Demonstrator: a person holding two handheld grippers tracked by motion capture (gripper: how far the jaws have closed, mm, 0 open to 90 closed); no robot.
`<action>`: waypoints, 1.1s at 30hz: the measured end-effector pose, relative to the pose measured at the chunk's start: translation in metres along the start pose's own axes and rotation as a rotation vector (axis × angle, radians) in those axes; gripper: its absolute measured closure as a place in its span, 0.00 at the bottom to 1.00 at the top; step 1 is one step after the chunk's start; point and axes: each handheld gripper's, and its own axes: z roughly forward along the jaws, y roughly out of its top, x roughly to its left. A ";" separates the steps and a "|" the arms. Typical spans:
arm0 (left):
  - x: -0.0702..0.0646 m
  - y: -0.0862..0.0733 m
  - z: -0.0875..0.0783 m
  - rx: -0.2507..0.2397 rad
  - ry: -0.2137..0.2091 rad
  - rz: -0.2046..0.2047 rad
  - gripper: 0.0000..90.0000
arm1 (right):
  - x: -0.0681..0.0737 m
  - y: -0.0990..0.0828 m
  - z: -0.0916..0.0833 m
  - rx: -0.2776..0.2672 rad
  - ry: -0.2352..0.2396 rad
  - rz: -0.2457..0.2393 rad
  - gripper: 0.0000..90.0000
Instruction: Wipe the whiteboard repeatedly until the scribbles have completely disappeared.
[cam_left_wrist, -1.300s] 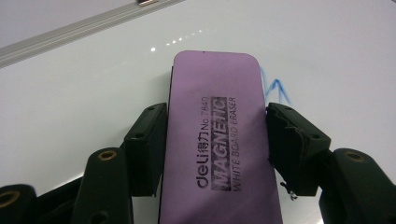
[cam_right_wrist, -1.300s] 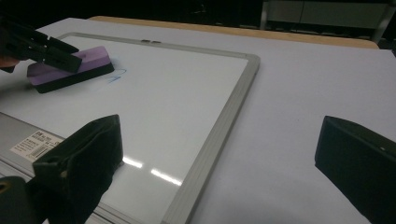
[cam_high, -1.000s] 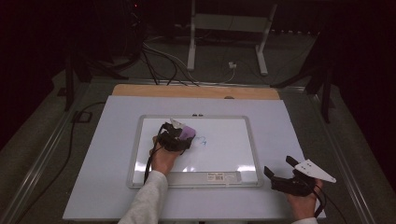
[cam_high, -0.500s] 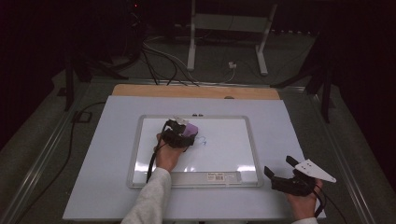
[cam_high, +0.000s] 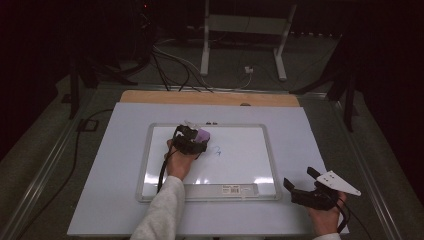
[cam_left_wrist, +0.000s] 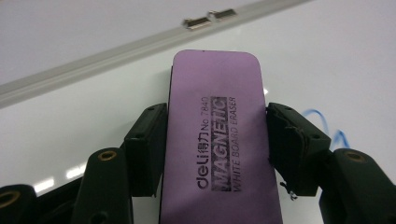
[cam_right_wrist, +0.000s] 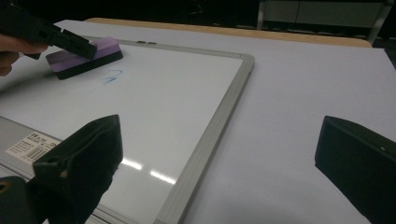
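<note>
One white-topped table carries everything, with a strip of bare wood along its far edge. On it lies one whiteboard in a pale grey frame, roughly central, with a barcode label on the near rail and two small metal clips on the far rail. The board's face is nearly blank: one small blue scribble sits a little left of its middle, toward the far side.

Two grippers are in play, one in each of the person's hands. The left gripper is over the far-left part of the board, its two black jaws clamped on the long sides of the single purple eraser, which is printed "deli No 7840 MAGNETIC WHITE BOARD ERASER". In the right gripper view the eraser lies flat on the board with its dark underside down, just left of and slightly beyond the blue mark, close beside it but not covering it. In the high view the eraser shows as a purple patch at the tip of the left gripper.

The right gripper rests off the board, on the table near its near-right corner, well apart from the eraser. Its jaws are spread wide with nothing between them. A grey three-cornered plate sits on top of it.

On the floor beyond the table, one white stand rises among several loose cables.
</note>
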 end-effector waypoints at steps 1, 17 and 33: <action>-0.002 0.001 0.000 0.002 0.010 0.005 0.47 | 0.000 0.000 0.000 0.001 0.000 0.000 0.01; -0.042 -0.008 -0.006 0.001 -0.063 0.146 0.47 | 0.001 0.000 0.000 0.003 0.002 -0.004 0.01; -0.049 -0.013 -0.010 0.004 -0.088 0.161 0.47 | 0.002 0.000 0.001 0.006 0.002 -0.003 0.01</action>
